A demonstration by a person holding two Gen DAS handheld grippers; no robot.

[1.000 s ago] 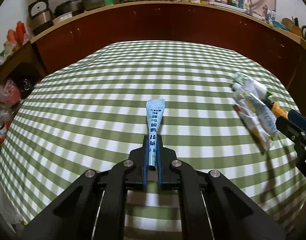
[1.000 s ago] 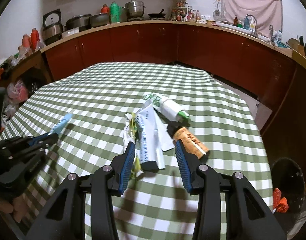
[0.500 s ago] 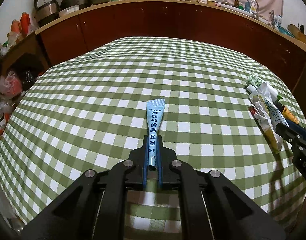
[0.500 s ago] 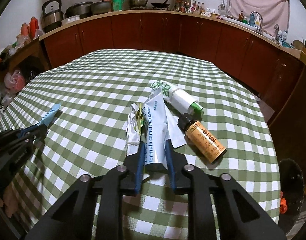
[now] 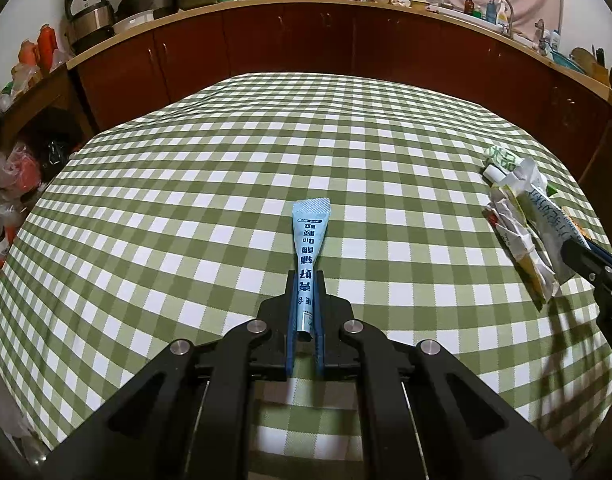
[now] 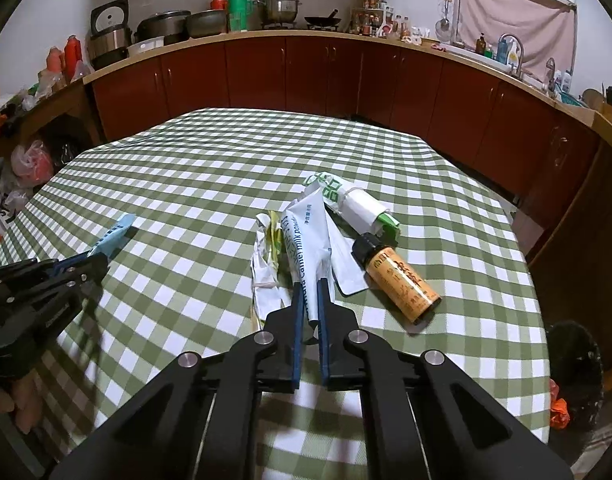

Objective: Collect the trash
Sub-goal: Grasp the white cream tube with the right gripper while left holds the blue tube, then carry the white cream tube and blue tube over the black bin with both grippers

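Checkered tablecloth [image 6: 194,184]: two claws, left [image 5: 306,280] pinching one blue sachet [image 5: 308,236], right [image 6: 311,292] one white pouch [image 6: 306,240].

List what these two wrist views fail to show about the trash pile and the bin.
- Black round bin, right wrist view: its inside is dark and cut off by the frame's corner.
- Crumpled yellow-white wrapper, right wrist view: partly under the white milk-powder sachet.
- Orange-labelled brown bottle: print too small to read.
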